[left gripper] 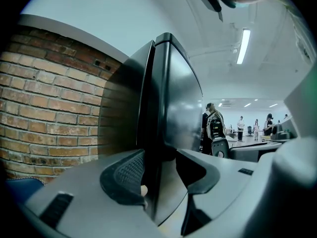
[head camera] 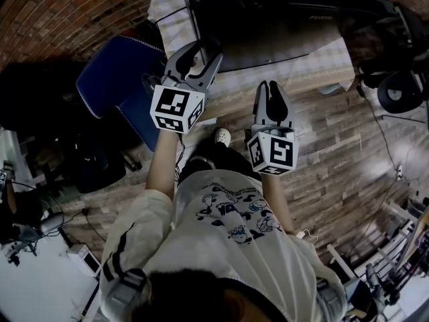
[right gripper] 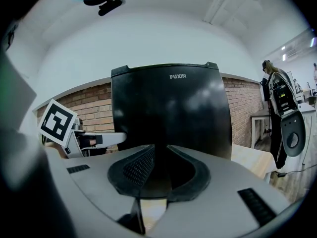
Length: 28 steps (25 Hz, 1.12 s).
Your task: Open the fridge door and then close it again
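A black fridge [right gripper: 171,113] with its door closed stands on a table in front of me; from above it shows as a dark top [head camera: 268,32]. My left gripper [head camera: 204,52] is open at the fridge's left front corner. In the left gripper view the door's left edge [left gripper: 158,133] runs between its spread jaws [left gripper: 161,155]; the left pad lies close to the edge, and the right pad stands off the door face. My right gripper [head camera: 271,86] points at the door's middle, fingers together and empty [right gripper: 160,148], short of the door.
A brick wall [left gripper: 49,113] rises left of and behind the fridge. The pale wooden table [right gripper: 257,162] extends to the right. A blue chair [head camera: 120,79] stands at my left, equipment and cables [head camera: 402,89] at the right. People [left gripper: 215,125] stand far off.
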Motion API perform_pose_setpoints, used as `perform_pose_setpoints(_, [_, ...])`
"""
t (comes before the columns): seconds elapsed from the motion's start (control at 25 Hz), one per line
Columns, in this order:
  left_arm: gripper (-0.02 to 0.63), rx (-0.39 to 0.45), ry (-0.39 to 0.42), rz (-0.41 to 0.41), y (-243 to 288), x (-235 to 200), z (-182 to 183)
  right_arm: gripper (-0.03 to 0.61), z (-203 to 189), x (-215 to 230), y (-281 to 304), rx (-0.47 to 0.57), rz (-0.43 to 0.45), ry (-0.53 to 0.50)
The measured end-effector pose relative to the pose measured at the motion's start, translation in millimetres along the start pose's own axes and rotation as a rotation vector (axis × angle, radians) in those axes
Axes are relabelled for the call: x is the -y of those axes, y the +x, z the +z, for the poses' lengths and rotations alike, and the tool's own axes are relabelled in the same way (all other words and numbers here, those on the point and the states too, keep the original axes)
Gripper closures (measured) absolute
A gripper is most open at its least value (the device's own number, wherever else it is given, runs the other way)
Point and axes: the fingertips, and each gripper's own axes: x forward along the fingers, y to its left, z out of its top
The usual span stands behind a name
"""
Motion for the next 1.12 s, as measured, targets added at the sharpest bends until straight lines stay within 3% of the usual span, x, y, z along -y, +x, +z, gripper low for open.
perform_pose_setpoints(0.32, [0.410,-0.004,0.013,-0.008,-3.0,2.5,-0.9,0.509,-0.3,-10.3,-3.0,0.005,0.002,-0.005])
perform_pose_setpoints(0.56, [0.431,0.029,0.020,-0.060,-32.9,45.4,-8.5,0.509,3.5,-16.5,-11.3,0.019,-0.012,-0.011])
perform_pose_setpoints(1.12, [0.462,0.016,0.044,-0.156,-58.3,85.1,-14.0,0.508,7.0,-46.3,-49.9,0.040,-0.015,-0.028])
